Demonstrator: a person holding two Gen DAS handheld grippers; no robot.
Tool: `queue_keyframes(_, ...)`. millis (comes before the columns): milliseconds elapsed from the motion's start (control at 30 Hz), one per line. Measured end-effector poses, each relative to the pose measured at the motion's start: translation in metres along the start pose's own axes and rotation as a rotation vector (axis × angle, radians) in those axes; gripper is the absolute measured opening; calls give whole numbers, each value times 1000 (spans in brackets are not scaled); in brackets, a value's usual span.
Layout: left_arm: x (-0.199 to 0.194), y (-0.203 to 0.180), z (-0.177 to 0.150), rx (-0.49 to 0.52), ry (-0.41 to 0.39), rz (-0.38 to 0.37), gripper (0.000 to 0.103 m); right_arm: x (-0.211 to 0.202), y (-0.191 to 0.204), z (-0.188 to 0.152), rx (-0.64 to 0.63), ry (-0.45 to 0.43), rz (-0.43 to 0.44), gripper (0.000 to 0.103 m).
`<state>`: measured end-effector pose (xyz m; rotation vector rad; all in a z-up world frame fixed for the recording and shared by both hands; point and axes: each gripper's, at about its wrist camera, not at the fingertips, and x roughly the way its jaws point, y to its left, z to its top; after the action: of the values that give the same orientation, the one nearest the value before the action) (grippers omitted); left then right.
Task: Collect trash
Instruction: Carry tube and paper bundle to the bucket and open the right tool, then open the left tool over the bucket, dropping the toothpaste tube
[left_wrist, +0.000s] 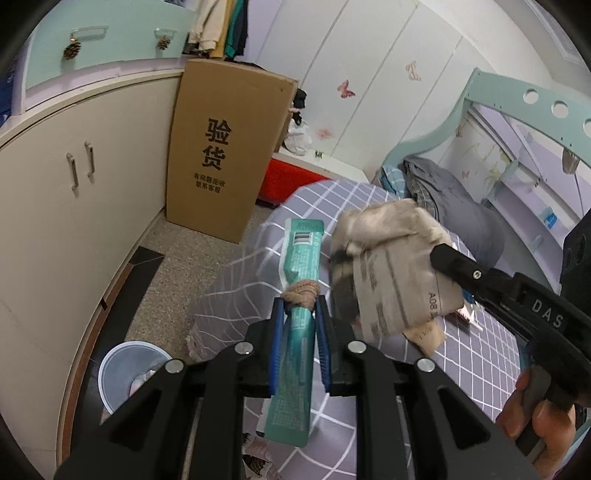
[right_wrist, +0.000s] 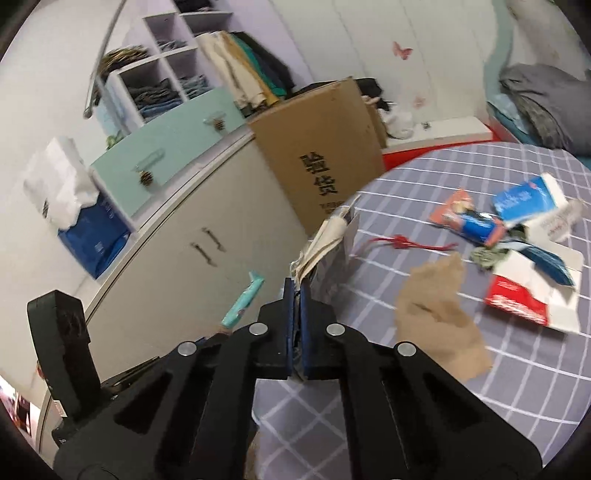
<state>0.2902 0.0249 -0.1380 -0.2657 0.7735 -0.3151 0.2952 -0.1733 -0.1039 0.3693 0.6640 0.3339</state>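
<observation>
My left gripper (left_wrist: 300, 306) was clamped on a teal tube (left_wrist: 301, 280), its blue pads (left_wrist: 277, 343) pressed against both sides; the tube ran up toward twelve o'clock past the fingertips, with a beige knotted scrap (left_wrist: 302, 290) caught at the tips. My right gripper (right_wrist: 296, 291) had its jaws drawn together on a crumpled newspaper (right_wrist: 328, 240), which stuck up from the tips toward one o'clock; in the left wrist view that same newspaper (left_wrist: 388, 266) hung at two o'clock from the tube, pinched at its right edge by the right gripper's black fingers (left_wrist: 458, 266). My right hand (left_wrist: 535, 413) showed at four o'clock around the handle. Below both lay the grey checked bedspread (right_wrist: 406, 184). In the right wrist view more trash lay on it: a tan rag (right_wrist: 439, 314) at three o'clock just beside the gripper, a red cord (right_wrist: 402, 243) at two o'clock, and further out a red-and-white carton (right_wrist: 524, 299) and a blue-and-white box (right_wrist: 528, 199), blurred. A white bin (left_wrist: 125, 373) stood on the floor at eight o'clock in the left view, near the bed's corner, with something pale inside. A cardboard box (left_wrist: 229, 147) leaned against the cream cabinet (left_wrist: 74, 206) at eleven o'clock.
</observation>
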Motion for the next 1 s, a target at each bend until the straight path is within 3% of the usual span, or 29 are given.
queue_keyframes(267,-29,49,3,-74,-47,41,16,34,60,-11,-90,60,73,2)
queue_keyframes(700,-46,150,-9,-227,-58,123,16,108,147,-43,-207,181,146,1)
queue_keyframes(1000,-7,221,-39,-313,63,218,16,194,157,-99,-221,351,109,1)
